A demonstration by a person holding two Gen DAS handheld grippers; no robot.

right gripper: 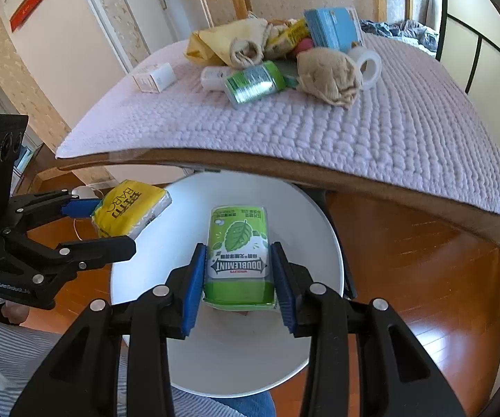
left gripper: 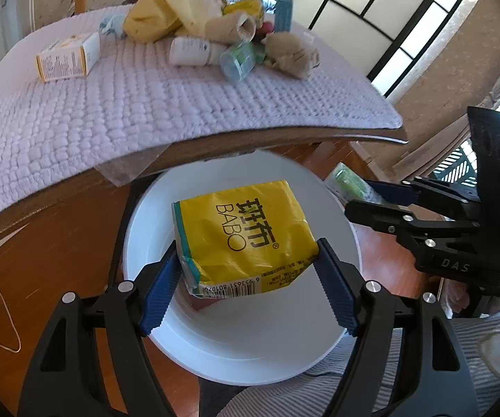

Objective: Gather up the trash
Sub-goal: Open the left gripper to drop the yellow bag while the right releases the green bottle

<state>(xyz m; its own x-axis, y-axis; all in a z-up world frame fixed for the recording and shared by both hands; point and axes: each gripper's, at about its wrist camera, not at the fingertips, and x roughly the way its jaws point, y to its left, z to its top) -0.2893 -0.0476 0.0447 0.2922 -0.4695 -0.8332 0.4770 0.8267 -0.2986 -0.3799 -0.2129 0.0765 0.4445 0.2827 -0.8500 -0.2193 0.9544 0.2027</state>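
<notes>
My left gripper [left gripper: 246, 253] is shut on a yellow BABO tissue pack [left gripper: 243, 236], which hangs above the white round bin [left gripper: 236, 354] below the table edge. In the right wrist view the same yellow tissue pack [right gripper: 130, 213] shows at the left, over the bin's rim. My right gripper [right gripper: 237, 250] is shut on a green Doublemint gum bottle [right gripper: 237, 257], held over the white bin [right gripper: 236, 365]. From the left wrist view, the right gripper [left gripper: 364, 196] reaches in from the right with the green bottle [left gripper: 349, 180] partly hidden behind its fingers.
A table with a lilac knitted cloth [left gripper: 145, 104] carries a pile of trash: a white and yellow box [left gripper: 67, 57], a white bottle [left gripper: 190, 50], a green bottle [right gripper: 253, 81], crumpled paper [right gripper: 329, 76], a blue box [right gripper: 331, 27] and a tape roll [right gripper: 368, 64]. The floor [right gripper: 406, 278] is wood. Striped clothing [left gripper: 423, 365] shows below.
</notes>
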